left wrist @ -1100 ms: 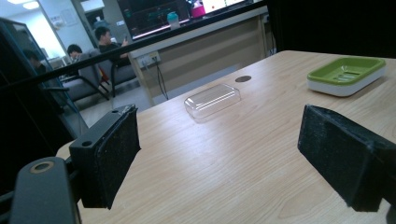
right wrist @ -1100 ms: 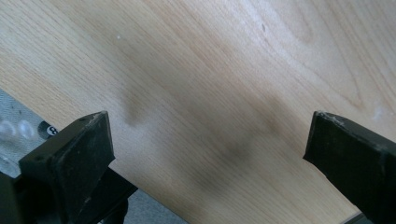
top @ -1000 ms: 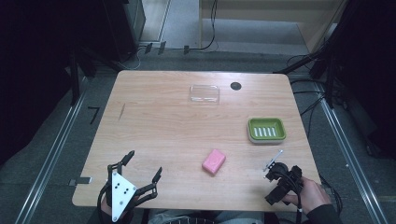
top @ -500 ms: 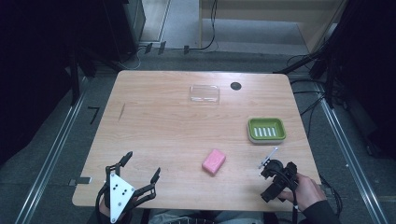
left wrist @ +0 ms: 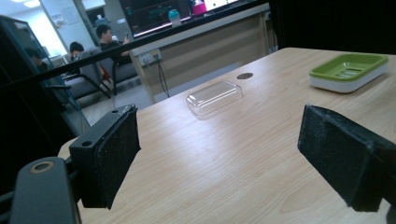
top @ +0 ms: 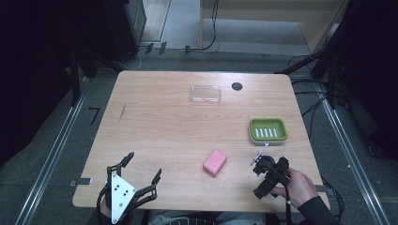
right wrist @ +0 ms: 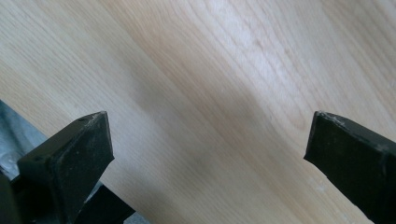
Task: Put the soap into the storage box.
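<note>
No lettering, label, brand or number is legible on the wooden table (top: 159, 126), the green soap dish (top: 267, 130) at its 3 o'clock side, the pink soap (top: 215, 162) or the clear lid (top: 205, 94) toward 12 o'clock; distant screens (left wrist: 154, 16) are too blurred to read.

High view: fixed above the near edge, looking forward and down on the whole table (top: 155, 131). Left gripper view: low by the near-left corner, facing across the top to the clear lid (left wrist: 214, 96) and green dish (left wrist: 349, 70), both shared with high view. Right gripper view: close above bare wood, pointing steeply down.
</note>
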Available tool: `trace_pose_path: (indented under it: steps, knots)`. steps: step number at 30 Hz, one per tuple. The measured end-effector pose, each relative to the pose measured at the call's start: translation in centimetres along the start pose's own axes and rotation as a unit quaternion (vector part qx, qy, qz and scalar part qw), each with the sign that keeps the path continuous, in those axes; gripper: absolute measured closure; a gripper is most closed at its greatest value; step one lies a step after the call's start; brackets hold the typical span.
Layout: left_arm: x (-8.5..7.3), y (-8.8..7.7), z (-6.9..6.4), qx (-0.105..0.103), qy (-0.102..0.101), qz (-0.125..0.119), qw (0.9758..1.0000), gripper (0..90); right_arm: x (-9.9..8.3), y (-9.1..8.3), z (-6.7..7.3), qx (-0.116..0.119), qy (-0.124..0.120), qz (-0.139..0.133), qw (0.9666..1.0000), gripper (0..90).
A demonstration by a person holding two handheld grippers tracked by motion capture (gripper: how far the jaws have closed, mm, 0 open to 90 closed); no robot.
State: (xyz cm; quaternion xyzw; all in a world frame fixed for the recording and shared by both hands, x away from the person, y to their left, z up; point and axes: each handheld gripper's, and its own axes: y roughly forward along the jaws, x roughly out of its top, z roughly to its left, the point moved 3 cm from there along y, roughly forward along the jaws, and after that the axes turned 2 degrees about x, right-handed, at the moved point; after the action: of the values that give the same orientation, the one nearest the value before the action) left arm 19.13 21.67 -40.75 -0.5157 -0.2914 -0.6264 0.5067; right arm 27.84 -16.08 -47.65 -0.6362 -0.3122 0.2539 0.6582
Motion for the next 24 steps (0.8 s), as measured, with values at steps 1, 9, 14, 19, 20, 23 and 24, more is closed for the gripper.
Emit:
trace_pose_path:
  steps: [1,9,14,19,20,23,24]
  knots:
    - [0.0,0.0,-0.1,-0.001,0.001,0.000,1.0000,13.1,0.2,0.0,0.0,0.002,-0.002,0.003,1.0000,1.0]
    - [0.0,0.2,-0.1,-0.007,0.007,0.001,0.9999,13.1,1.1,0.0,0.9,-0.001,-0.016,0.004,0.9999,1.0]
    - [0.0,0.1,-0.1,-0.006,0.007,-0.001,1.0000,13.1,1.7,-0.2,1.0,0.002,-0.020,-0.003,0.9998,1.0]
    - [0.0,0.2,-0.2,-0.010,0.007,-0.003,0.9999,13.1,2.3,-0.3,0.9,0.003,-0.022,-0.004,0.9998,1.0]
    - [0.0,0.2,-0.2,-0.009,0.007,-0.004,0.9999,13.1,2.4,-0.3,1.0,0.003,-0.021,-0.007,0.9998,1.0]
    - [0.1,0.2,-0.3,-0.007,0.007,-0.003,0.9999,13.0,2.8,-0.4,1.1,0.004,-0.024,-0.005,0.9997,1.0]
    - [0.1,0.2,-0.3,-0.008,0.010,-0.001,0.9999,13.1,2.9,-0.5,1.2,0.003,-0.027,-0.008,0.9996,1.0]
